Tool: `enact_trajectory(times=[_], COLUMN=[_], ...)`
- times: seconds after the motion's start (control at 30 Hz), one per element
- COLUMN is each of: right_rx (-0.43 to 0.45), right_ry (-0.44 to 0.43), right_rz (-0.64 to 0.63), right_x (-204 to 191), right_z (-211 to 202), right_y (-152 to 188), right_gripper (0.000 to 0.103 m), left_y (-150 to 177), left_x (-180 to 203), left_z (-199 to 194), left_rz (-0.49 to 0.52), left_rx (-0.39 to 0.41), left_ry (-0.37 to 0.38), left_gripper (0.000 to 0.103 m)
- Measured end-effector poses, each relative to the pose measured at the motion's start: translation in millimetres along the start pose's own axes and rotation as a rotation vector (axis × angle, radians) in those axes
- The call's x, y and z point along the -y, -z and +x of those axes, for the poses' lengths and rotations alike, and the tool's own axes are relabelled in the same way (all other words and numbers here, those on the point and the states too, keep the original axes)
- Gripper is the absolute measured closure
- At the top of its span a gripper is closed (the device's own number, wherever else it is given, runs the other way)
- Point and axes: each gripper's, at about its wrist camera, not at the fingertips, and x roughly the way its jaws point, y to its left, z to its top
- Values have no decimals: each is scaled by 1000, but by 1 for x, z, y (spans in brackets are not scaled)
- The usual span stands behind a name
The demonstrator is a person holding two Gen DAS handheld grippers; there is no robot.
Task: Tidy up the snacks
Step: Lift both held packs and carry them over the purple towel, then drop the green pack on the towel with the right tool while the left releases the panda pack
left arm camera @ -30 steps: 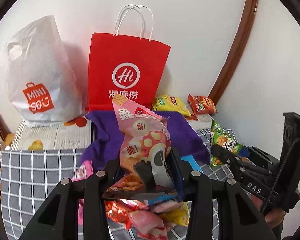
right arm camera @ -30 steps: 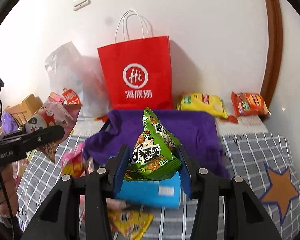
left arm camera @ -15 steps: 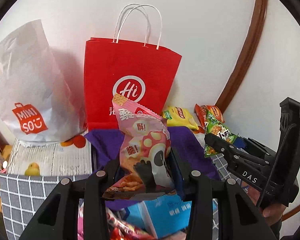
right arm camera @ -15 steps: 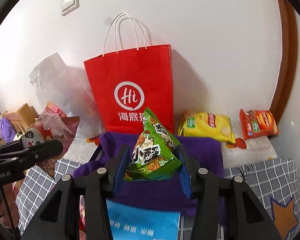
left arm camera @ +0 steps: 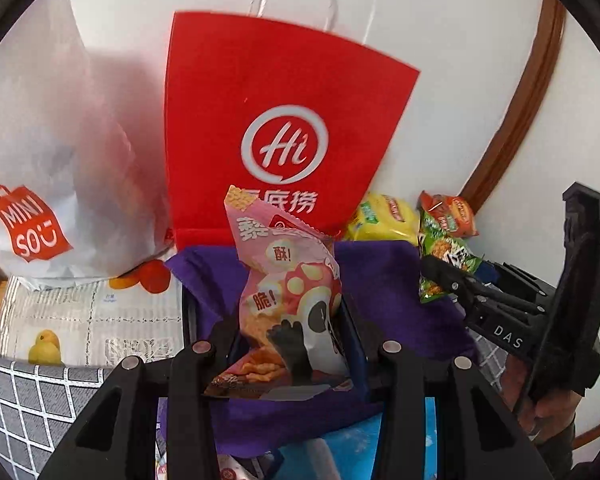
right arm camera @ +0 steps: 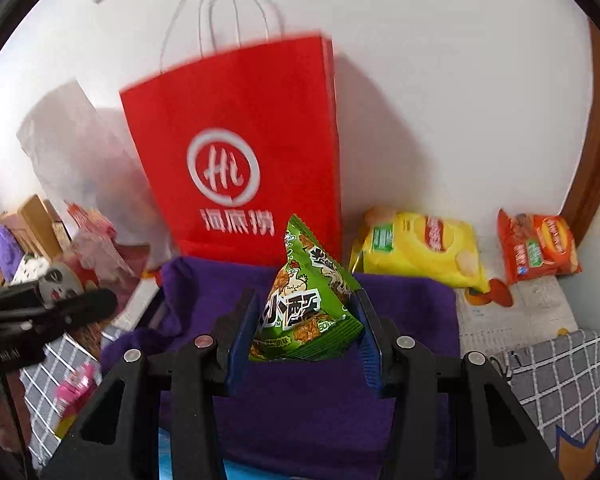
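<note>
Against a white wall, left gripper (left arm camera: 288, 344) clamps a pink snack packet (left arm camera: 288, 304) and right gripper (right arm camera: 306, 330) a green snack packet (right arm camera: 306, 312), jaws best kept closed until squarely over the purple bin (right arm camera: 400, 312).

Red paper bag (right arm camera: 236, 160) looks motion-blurred in the right wrist view; its handles are cut off in the left. Behind it, the white Miniso bag's (left arm camera: 40, 160) contents are unreadable.

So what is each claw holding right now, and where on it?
Left claw grips the pink snack packet across its lower half. Right claw grips the green snack packet by its lower sides.
</note>
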Motion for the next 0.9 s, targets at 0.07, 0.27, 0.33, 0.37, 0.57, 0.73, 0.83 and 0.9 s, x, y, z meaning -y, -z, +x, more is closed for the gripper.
enact_trajectory(times=[0.07,0.27,0.33,0.37,0.57,0.73,0.83,0.9], right_rx=[-27,-91,-102,-110,-152,-175,-189,-200], right_ry=[11,21,25,28,24,51,59,57], right_rz=[-2,-18,-23,-21,-35,-66,-59,-60], right_x=[6,18,20,22,21,15,17,18], right_z=[13,36,40,43,53,59,61,62], right_y=[5,12,13,14,18,21,22,23], right_gripper=[57,57,57,57,57,57,57,57], left_y=[3,11,14,15,20,22,22,22], left_x=[-5,-17,-21,-22,-25,-24,-25,-25], left_z=[11,35,43,46,54,61,61,62], left_rz=[-5,-37,-48,-54,-59,-62,-63,-62], left_rx=[-27,-84,-105,-114,-151,-186,-188,-190], left_ry=[-16,-36,-46,-47,-50,-44,-47,-47], left_gripper=[63,63,63,63,63,63,63,63])
